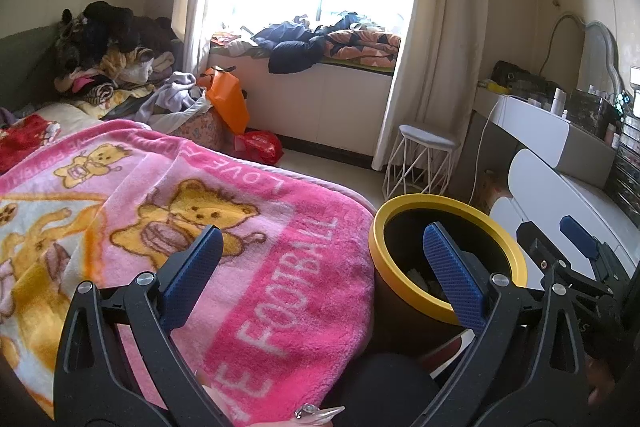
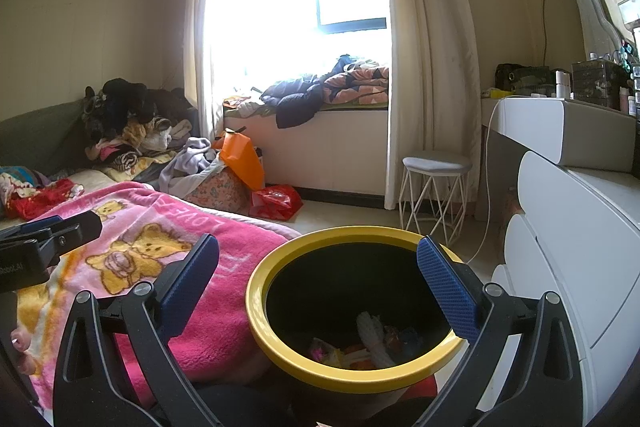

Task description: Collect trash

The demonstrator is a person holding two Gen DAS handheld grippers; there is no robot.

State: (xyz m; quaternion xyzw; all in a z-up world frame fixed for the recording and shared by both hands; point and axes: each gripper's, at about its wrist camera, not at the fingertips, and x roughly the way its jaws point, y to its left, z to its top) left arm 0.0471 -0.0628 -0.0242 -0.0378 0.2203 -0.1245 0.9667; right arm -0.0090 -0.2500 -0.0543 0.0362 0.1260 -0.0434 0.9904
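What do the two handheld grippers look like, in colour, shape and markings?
Both are alike. The left gripper and the right gripper each have black angular linkage arms with triangular cut-outs and silver pivot screws. The fingers carry flat blue pads with a fine dotted texture. In the right wrist view, the left gripper's black body shows partly cut-off white lettering. No cables or sleeves are visible.

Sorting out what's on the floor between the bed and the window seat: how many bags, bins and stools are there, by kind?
Orange paper bag: 1
Red plastic bag: 1
Yellow-rimmed round black trash bin: 1
White wire-legged stool with grey seat: 1
Total: 4
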